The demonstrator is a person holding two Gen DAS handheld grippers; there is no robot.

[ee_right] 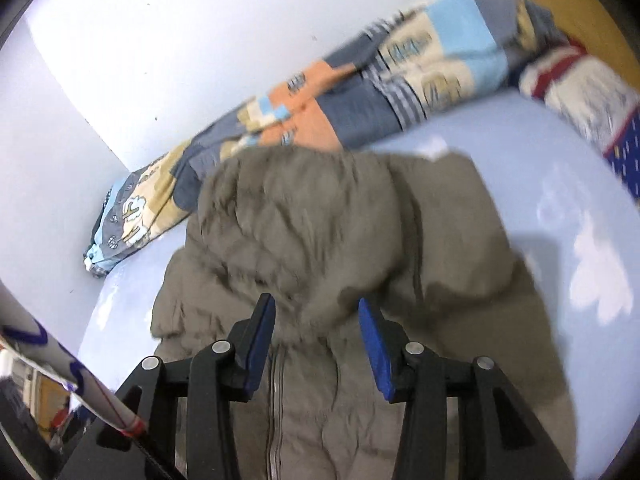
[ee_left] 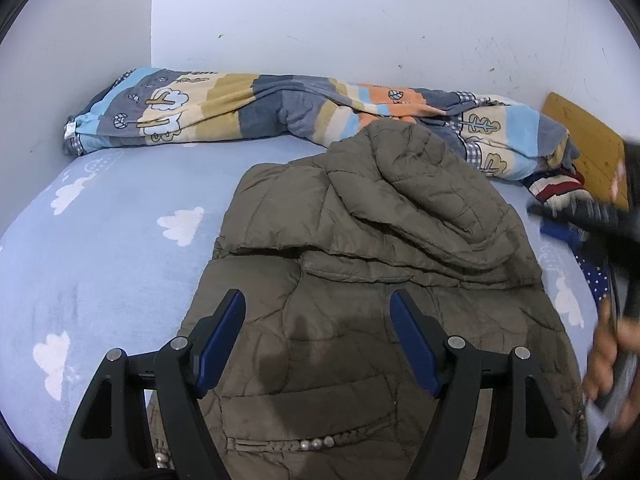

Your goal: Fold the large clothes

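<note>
An olive-brown quilted hooded jacket point(ee_left: 360, 220) lies spread on the bed, with its hood folded down over the body. My left gripper point(ee_left: 316, 300) hovers open just above its lower half, with nothing between the blue pads. In the right wrist view the jacket point(ee_right: 320, 220) is blurred, and its zipper runs down the middle. My right gripper point(ee_right: 316, 304) stands open over the bunched fabric near the zipper top, its pads clear of the cloth. A hand point(ee_left: 608, 344) holding dark, blurred gear shows at the right edge of the left wrist view.
The bed has a light blue sheet with white clouds point(ee_left: 120, 220). A patterned blanket point(ee_left: 240, 104) is rolled along the white wall behind the jacket. A striped cloth point(ee_left: 560, 188) and a wooden headboard point(ee_left: 584, 148) are at the far right.
</note>
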